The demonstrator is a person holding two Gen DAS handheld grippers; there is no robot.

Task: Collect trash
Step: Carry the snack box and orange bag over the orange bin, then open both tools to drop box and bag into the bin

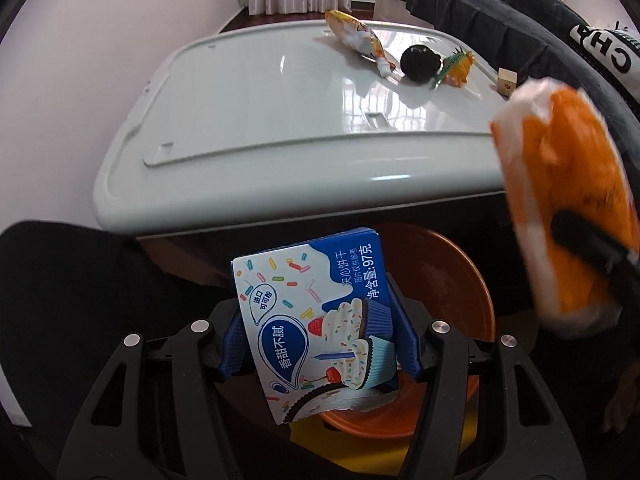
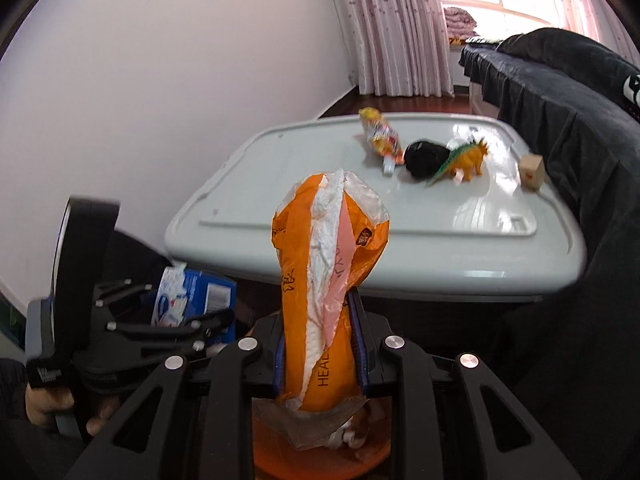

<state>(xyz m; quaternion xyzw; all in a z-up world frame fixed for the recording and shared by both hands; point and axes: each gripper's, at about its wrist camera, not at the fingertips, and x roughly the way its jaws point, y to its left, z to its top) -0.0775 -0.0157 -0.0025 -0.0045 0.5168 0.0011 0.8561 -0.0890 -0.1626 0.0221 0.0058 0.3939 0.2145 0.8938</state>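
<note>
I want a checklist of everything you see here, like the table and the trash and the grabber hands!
Surface: grey plastic lid used as a tabletop, glossy.
Job's things: blue cookie box in the left gripper; orange wrapper in the right gripper; orange bin below both; yellow snack packet still on the lid.
Clutter: toy dinosaur, black round object, small wooden block, all on the lid.
Grippers: both clamped on their items.
Cables: nothing seen.
Surroundings: white wall, pink curtains, dark fabric at right.
</note>
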